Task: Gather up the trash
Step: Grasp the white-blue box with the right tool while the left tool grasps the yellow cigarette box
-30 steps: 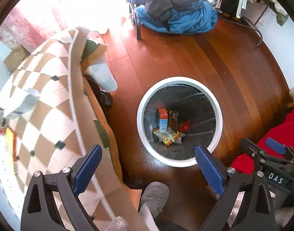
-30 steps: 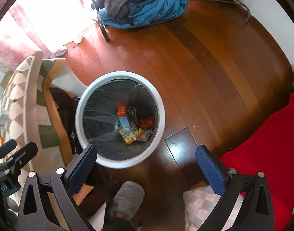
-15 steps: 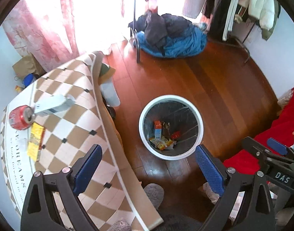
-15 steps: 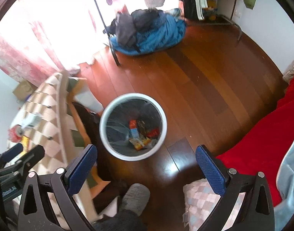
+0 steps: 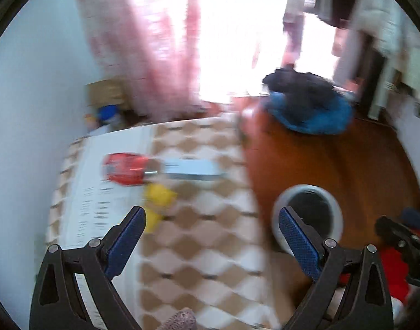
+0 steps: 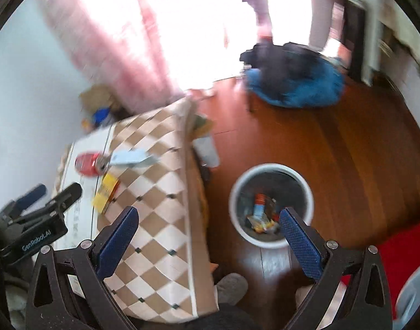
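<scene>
On the checkered table [image 5: 210,236] [image 6: 154,198] lie a red can [image 5: 126,169] [image 6: 88,163], a pale blue-white carton [image 5: 192,169] [image 6: 132,158] and a yellow packet [image 5: 157,203] [image 6: 106,192], close together. A white round bin [image 5: 310,214] [image 6: 270,205] stands on the wooden floor right of the table, with several wrappers inside. My left gripper [image 5: 211,236] hangs open and empty above the table, the yellow packet just beyond its left finger. My right gripper [image 6: 208,233] is open and empty, between the table edge and the bin. The left wrist view is blurred.
A blue and dark heap of clothes [image 6: 292,82] lies on the floor at the back, under a bright window with pink curtains [image 6: 121,44]. A red cover [image 6: 402,244] is at the right. A grey slipper [image 6: 232,286] shows by the table's near edge.
Both views have swung up and to the left, from the bin towards the table. The can, carton and packet now sit nearer the middle of the left wrist view. Both grippers stayed open.
</scene>
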Available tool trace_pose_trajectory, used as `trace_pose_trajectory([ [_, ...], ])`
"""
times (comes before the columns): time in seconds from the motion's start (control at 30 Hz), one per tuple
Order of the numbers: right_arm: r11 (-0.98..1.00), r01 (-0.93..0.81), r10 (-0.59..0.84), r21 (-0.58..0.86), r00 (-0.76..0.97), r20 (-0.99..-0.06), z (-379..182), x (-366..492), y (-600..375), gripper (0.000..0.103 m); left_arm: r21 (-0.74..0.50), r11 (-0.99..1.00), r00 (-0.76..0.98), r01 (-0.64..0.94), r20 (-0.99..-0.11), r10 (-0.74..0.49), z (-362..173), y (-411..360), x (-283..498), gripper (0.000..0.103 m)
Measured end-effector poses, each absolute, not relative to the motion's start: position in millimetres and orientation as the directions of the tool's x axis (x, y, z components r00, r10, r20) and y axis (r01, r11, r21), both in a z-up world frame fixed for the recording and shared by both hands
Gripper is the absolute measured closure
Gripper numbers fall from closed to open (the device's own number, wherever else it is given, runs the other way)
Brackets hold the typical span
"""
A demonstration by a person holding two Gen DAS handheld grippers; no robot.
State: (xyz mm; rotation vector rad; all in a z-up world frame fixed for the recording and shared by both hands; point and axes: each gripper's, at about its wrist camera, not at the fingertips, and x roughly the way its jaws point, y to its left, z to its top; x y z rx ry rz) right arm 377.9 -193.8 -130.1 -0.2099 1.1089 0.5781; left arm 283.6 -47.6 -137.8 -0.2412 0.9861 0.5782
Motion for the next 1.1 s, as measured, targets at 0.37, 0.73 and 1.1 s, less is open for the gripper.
trace_pose_trajectory([
  [0.37, 0.528, -0.843, 0.131, -0.105, 0.203, -0.970, -269, 407, 65, 0.029, 0.196, 0.602, 0.084, -0.774, -0.910, 0.405, -276, 107, 216, 0.004],
  [0.73, 0.507, -0.862, 0.012, -0.033, 0.045, -0.999, -332, 423, 126, 0.058, 0.141, 0.627, 0.119, -0.766, -0.928, 0.353, -299, 147, 200, 0.004],
  [1.1, 0.790, -0.606, 0.131, 0.087, 0.028, -0.991, -307, 407, -3, 0.065, 0.072, 0.902, 0.203, -0.426, -0.964, 0.173, -304, 81, 279, 0.008],
])
